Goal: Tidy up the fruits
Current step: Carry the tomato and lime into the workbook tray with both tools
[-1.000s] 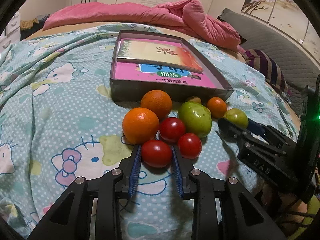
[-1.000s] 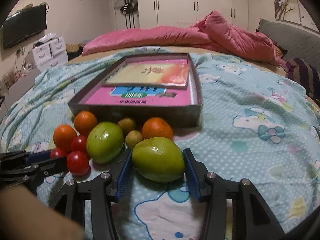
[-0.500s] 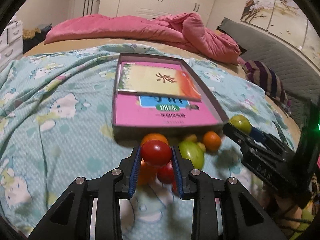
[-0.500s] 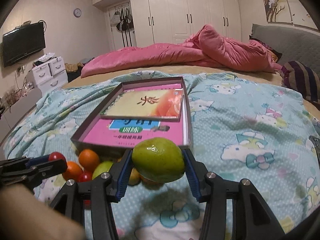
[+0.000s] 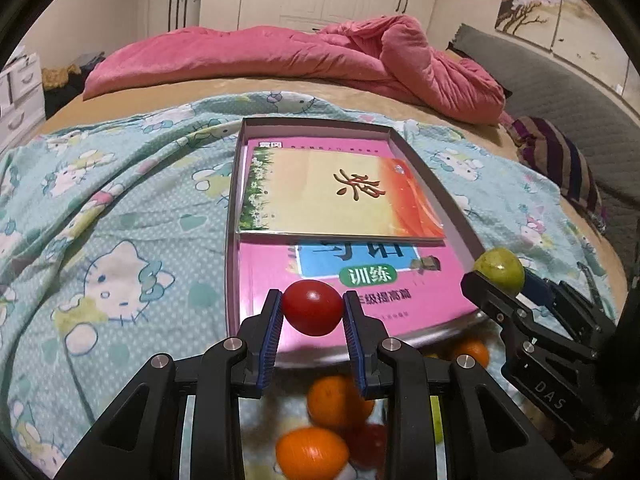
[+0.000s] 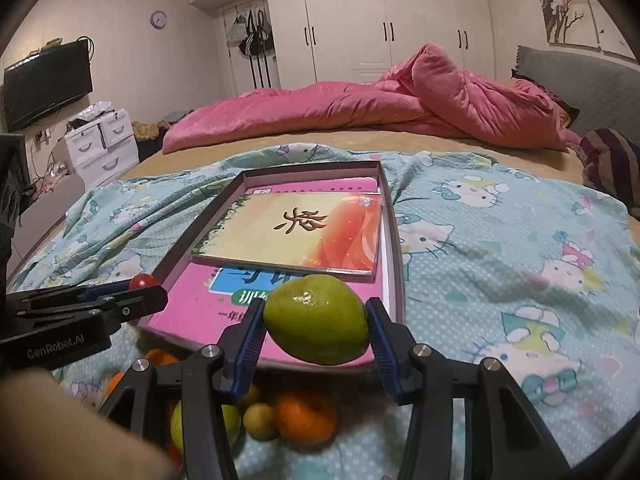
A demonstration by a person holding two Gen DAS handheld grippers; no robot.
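Left wrist view shows my left gripper (image 5: 313, 312) clamping one tomato (image 5: 313, 307) over the box's (image 5: 440, 190) pink book (image 5: 276, 276) reading "训练", my "DAS"-marked right gripper (image 6: 316, 326) clamping one green fruit (image 6: 316, 318), two oranges (image 5: 338, 400) on the bedspread (image 5: 120, 220) below.

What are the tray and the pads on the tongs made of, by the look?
Tray: looks like thin grey cardboard, a box lid or base, matte; the walls are thin, with folded square corners. Metal can't be ruled out.
Pads on the left tongs: blue ribbed strips, probably rubber or soft plastic, pressed against the tomato. The black fingers behind look like hard moulded plastic.
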